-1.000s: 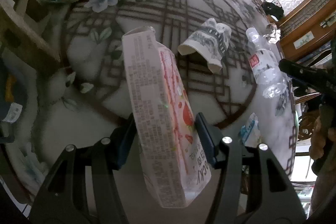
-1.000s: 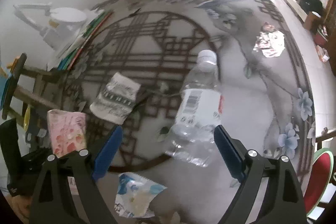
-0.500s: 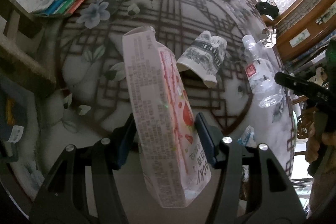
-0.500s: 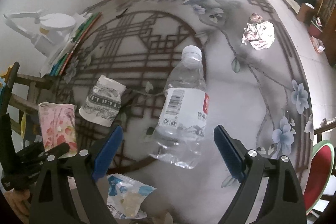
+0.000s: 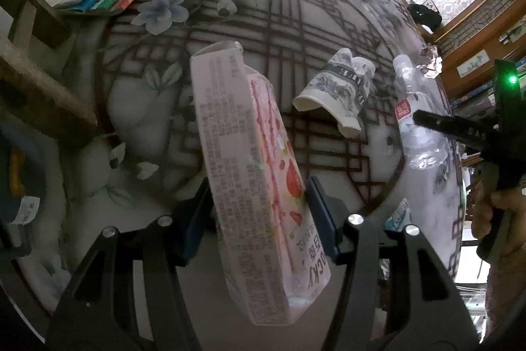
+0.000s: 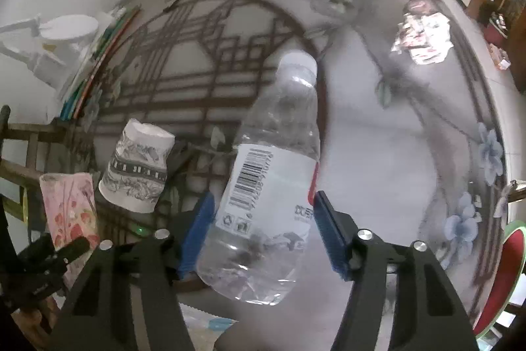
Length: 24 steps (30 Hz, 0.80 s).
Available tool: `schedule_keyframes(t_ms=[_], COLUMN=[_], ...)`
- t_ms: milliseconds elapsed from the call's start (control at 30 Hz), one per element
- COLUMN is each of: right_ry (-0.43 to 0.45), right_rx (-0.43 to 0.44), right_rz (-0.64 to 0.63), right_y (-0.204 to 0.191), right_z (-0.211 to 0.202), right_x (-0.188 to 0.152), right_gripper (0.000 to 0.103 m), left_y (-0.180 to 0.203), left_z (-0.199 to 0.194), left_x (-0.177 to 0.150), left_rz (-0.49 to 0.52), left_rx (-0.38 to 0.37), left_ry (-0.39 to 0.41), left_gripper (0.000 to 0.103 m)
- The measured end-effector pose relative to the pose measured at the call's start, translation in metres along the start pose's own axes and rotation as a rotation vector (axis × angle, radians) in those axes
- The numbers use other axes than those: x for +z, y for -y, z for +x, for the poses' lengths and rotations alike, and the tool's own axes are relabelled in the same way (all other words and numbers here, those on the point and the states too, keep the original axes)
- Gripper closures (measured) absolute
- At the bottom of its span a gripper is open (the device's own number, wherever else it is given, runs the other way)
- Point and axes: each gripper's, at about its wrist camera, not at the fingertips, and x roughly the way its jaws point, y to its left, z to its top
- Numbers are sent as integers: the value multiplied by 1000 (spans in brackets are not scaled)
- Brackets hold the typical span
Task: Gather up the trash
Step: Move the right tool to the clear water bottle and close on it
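Left wrist: my left gripper [image 5: 254, 219] stays out of it, clenched on the pink snack box [image 5: 245, 160] and carrying it off the table [image 5: 328, 32]; the crushed paper cup [image 5: 338, 94] lies at two o'clock.

Right wrist: my right gripper [image 6: 263, 229] is closing around the empty bottle [image 6: 273, 180], neck toward twelve; I can't tell if the pads bite.

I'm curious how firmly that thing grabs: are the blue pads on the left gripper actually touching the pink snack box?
Touching. In the left wrist view, both blue pads of the left gripper press against opposite sides of the pink snack box, which hangs above the table with no gap visible.
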Motion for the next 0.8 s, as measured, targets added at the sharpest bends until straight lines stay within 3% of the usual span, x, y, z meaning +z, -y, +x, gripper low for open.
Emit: schedule_keyframes(t_ms=[300,433,800], right_ry=[-6,-1,-5], right_rx=[2,-5,-23], right_rz=[-51,-41,-41], right_y=[-13,-13,-19], right_z=[2,2,9], right_x=[-2,-1,-1], right_gripper=[44,27,26], left_y=[4,5,6], left_z=[-1,0,-5], left_x=[7,4,-3], left_rz=[19,22,23], left_rx=[-8,-9,-4], left_ry=[7,1,8], left_gripper=[48,48,48])
